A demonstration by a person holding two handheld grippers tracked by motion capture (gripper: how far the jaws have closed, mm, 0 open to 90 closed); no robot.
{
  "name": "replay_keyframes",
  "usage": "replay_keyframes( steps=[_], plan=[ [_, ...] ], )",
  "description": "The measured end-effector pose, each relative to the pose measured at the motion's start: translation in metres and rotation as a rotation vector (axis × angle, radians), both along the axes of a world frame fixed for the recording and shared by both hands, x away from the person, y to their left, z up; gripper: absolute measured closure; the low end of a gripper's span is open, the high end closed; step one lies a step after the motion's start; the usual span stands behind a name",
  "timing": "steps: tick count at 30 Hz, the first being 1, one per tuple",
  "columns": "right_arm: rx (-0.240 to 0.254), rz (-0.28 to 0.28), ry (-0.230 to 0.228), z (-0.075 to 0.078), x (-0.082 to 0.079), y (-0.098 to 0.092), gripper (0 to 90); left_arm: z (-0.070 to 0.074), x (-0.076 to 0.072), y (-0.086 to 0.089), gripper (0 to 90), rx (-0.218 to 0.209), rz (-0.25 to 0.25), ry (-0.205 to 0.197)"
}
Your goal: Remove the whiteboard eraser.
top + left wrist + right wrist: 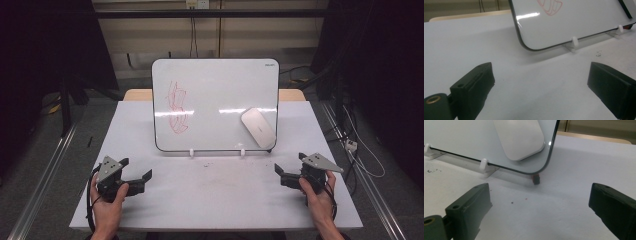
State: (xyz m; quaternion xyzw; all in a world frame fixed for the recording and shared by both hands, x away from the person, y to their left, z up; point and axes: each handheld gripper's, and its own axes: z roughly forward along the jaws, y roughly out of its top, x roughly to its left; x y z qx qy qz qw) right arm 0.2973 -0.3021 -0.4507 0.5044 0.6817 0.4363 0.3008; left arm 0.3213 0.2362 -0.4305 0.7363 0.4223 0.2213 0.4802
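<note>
1. Whiteboard (215, 100) is my landmark: it stands propped, leaning back, on two small white clips (192, 152) at the middle of the white tabletop (220, 195).
2. Red scribble (177, 107) sits on the whiteboard's left half; in the left gripper view I see its lower part at the whiteboard's top edge.
3. White oval eraser (258, 127) clings to the whiteboard's lower right area, tilted, just above the bottom edge. In the right gripper view it sits just inside the whiteboard's rounded corner.
4. Small dark object with a red end (536, 179) pokes out from behind the whiteboard's lower right corner, on the tabletop. I cannot tell what it is.
5. My left gripper (142, 181) rests on the tabletop in front of the whiteboard's left corner, well apart from it, held in my left hand (107, 200). Jaws released, spread wide, bare tabletop between them.
6. My right gripper (281, 176) sits in front of the whiteboard's right corner, near but not touching, held in my right hand (317, 192). Jaws released, wide apart, gripping nothing.
7. Both grippers point inward toward the tabletop in front of the whiteboard.
8. A few dark specks (207, 164) lie on the tabletop just before the whiteboard's bottom edge.
</note>
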Motion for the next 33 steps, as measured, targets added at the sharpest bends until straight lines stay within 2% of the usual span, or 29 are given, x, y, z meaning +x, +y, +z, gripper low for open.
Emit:
replay_keyframes(
  steps=[4, 8, 11, 12, 15, 18, 22, 27, 31, 33],
  plan=[
    [-0.027, -0.011, 0.004, 0.003, 0.0, 0.003, 4.2, 0.001, -0.001, 0.0, 5.8, 0.003, -0.006, -0.006],
    [-0.026, 0.008, 0.023, 0.004, 0.0, 0.005, 4.1, 0.0, -0.001, 0.0, 5.8, 0.003, 0.003, 0.006],
    [-0.065, 0.004, 0.019, 0.006, 0.001, 0.007, 3.9, 0.0, -0.001, 0.002, 5.8, 0.004, 0.004, 0.002],
    [-0.065, -0.009, 0.014, 0.006, 0.001, 0.008, 4.1, 0.001, -0.002, 0.003, 5.8, 0.006, 0.008, 0.0],
    [-0.078, -0.003, 0.009, 0.008, 0.002, 0.011, 7.1, 0.001, -0.001, 0.005, 5.8, 0.008, 0.013, 0.0],
    [-0.071, 0.007, 0.022, 0.009, 0.004, 0.015, 7.0, 0.0, 0.0, 0.005, 5.8, 0.009, 0.012, 0.005],
    [-0.076, 0.025, 0.015, 0.013, 0.008, 0.023, 6.9, 0.0, 0.0, 0.003, 5.8, 0.012, 0.001, 0.008],
    [-0.093, 0.076, 0.002, 0.02, 0.016, 0.034, 6.9, -0.001, 0.0, 0.002, 5.8, 0.018, -0.006, 0.004],
    [-0.117, 0.114, 0.012, 0.027, 0.022, 0.043, 7.1, -0.001, -0.001, 0.004, 5.8, 0.026, -0.013, 0.004],
    [-0.146, 0.125, 0.016, 0.031, 0.025, 0.048, 6.9, -0.001, -0.001, 0.004, 5.8, 0.026, -0.016, 0.007]
  ],
)
